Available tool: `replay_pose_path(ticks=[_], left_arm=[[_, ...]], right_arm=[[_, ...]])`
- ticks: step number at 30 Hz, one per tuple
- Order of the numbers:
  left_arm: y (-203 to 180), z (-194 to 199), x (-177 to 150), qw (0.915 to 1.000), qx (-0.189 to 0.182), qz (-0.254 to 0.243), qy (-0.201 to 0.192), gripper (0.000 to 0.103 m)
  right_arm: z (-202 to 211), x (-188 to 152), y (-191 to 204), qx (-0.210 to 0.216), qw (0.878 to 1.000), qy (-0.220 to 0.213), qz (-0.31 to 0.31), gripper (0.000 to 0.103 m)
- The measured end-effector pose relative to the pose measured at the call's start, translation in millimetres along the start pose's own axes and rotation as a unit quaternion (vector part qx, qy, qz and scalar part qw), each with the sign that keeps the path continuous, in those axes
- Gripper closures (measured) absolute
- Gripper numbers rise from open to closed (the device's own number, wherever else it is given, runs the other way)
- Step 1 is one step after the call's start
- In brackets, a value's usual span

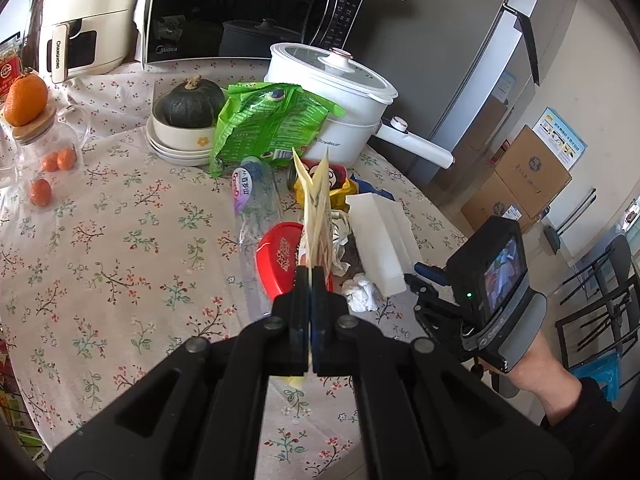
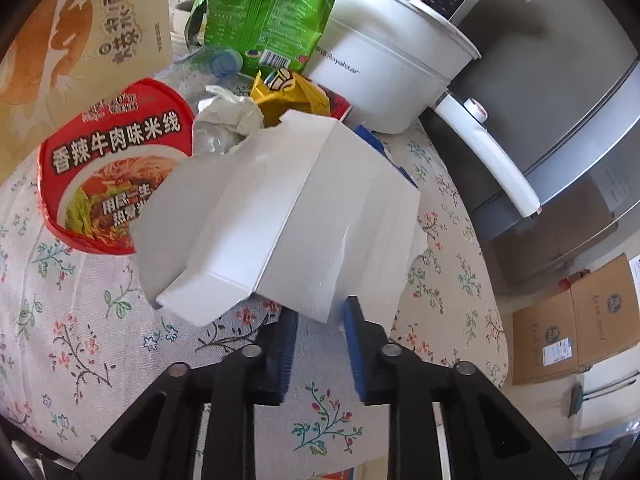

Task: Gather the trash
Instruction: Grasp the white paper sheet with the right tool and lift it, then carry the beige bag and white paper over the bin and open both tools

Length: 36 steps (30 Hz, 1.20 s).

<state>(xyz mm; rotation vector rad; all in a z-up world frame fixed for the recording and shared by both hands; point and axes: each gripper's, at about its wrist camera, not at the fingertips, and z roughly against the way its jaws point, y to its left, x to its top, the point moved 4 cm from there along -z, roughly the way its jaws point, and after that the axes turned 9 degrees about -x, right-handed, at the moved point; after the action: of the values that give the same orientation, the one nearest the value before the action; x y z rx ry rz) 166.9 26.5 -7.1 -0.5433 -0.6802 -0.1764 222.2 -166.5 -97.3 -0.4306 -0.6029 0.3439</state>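
Floral tablecloth (image 1: 120, 240): spread over the whole table, trash heaped on it in front of the white cooker.
Left gripper (image 1: 310, 276): fingers pinched nearly together on a cream paper bag (image 1: 316, 200), which is held upright and edge-on above the pile.
Same bag, right wrist view: seen flat-on at the top left (image 2: 80, 32), orange print and dark lettering on it.
Right gripper (image 2: 320, 320): blue-padded fingers (image 2: 354, 340) set narrowly apart at the near edge of a white carton (image 2: 288, 208); whether the carton is actually clamped can't be told, since the paper covers the tips.
White carton: torn open, lying tilted on the cloth, its far end leaned over the other rubbish.
Red noodle-cup lid (image 2: 112, 168): lying flat just left of the carton, partly tucked under it.
Crumpled tissue (image 2: 228, 120): wedged between the lid and the carton's far end.
Yellow wrapper (image 2: 292, 96): behind the tissue, up against the electric pot (image 2: 392, 64).
Green snack bag (image 1: 268, 124): propped against the pot.
Plastic bottle (image 1: 256, 192): laid on its side in front of the green bag.
Also on the table: dark squash (image 1: 188, 104) in a bowl, microwave (image 1: 248, 8) at the back.
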Motion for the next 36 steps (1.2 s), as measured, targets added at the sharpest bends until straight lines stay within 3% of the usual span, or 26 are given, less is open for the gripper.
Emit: replay_pose_path(ticks=[4, 9, 19, 27, 36], left_arm=[[1, 3, 1, 1.0000, -0.001, 0.002, -0.007, 0.102], [-4, 8, 3, 0.9998, -0.005, -0.003, -0.016, 0.102], [-25, 8, 5, 0.9991, -0.032, -0.015, -0.023, 0.102], [-61, -7, -8, 0.9967, -0.072, -0.037, 0.000, 0.102], [-120, -30, -32, 0.9891, -0.122, -0.074, 0.038, 0.102]], right_arm=[[24, 12, -18, 0.008, 0.999, -0.025, -0.044, 0.097], [45, 17, -41, 0.035, 0.994, -0.034, -0.100, 0.099], [86, -5, -84, 0.106, 0.976, -0.052, -0.185, 0.101], [106, -50, -125, 0.131, 0.960, -0.047, -0.242, 0.101], [123, -120, -162, 0.092, 0.958, -0.009, -0.271, 0.101]])
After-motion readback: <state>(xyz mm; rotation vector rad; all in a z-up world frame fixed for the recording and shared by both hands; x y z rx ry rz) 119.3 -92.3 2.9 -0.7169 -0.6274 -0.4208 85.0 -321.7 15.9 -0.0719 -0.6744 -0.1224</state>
